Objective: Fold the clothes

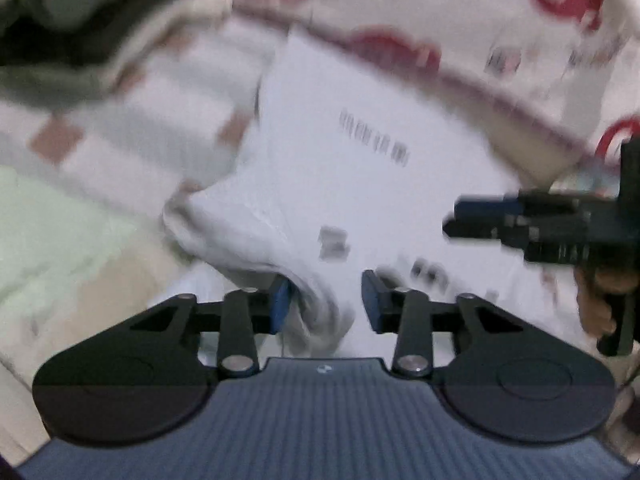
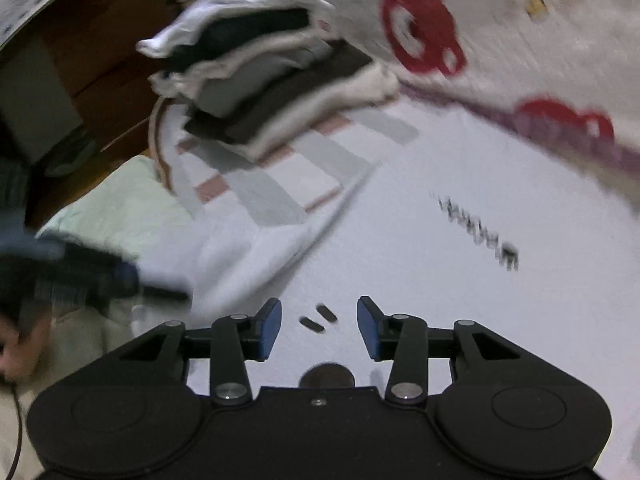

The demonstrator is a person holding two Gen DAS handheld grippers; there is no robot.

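Note:
A white garment (image 1: 360,160) with dark printed lettering lies spread flat on the bed, and the right wrist view shows it too (image 2: 420,248). My left gripper (image 1: 325,305) hovers over its near edge. A bunched fold of the white cloth (image 1: 316,312) rises between the blue pads and brushes the left pad (image 1: 280,304), with a gap to the other pad, so the jaws are open. My right gripper (image 2: 320,326) is open above the flat white cloth with nothing between its pads. In the left wrist view it (image 1: 452,220) reaches in from the right, held by a hand (image 1: 596,300).
A stack of folded dark and light clothes (image 2: 260,80) sits at the back left on a checked sheet (image 2: 300,172). A white blanket with red prints (image 2: 520,40) borders the garment at the back and right. Pale green cloth (image 1: 48,232) lies at the left.

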